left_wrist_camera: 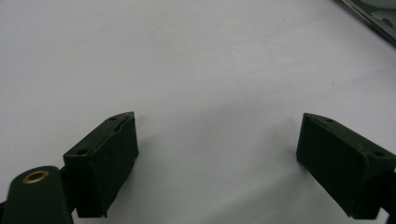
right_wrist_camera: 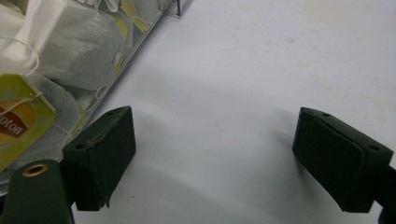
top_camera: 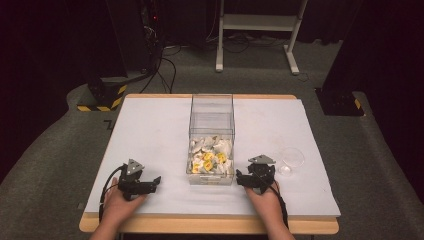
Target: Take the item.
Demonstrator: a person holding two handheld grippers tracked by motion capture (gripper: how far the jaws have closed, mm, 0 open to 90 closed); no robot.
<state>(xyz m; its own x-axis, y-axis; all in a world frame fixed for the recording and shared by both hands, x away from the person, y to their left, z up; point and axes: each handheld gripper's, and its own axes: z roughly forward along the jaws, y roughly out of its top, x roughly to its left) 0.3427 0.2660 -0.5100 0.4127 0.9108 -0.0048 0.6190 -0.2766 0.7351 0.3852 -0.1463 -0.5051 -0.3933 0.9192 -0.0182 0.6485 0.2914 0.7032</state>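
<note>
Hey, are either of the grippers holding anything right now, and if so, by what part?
Nothing is held: left gripper and right gripper both stand open over bare table.

White tea bags (top_camera: 212, 152) with yellow tags, probably red-marked.

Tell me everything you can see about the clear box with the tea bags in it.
The clear box is a tall, open-topped rectangular container of what looks like transparent plastic. It stands upright at the middle of the white table, its long side running away from the person. White tea bags with yellow tags lie heaped in its near half; the far half looks empty. The left gripper and right gripper flank its near end, neither holding it. In the right gripper view its wall passes beside one jaw.
</note>
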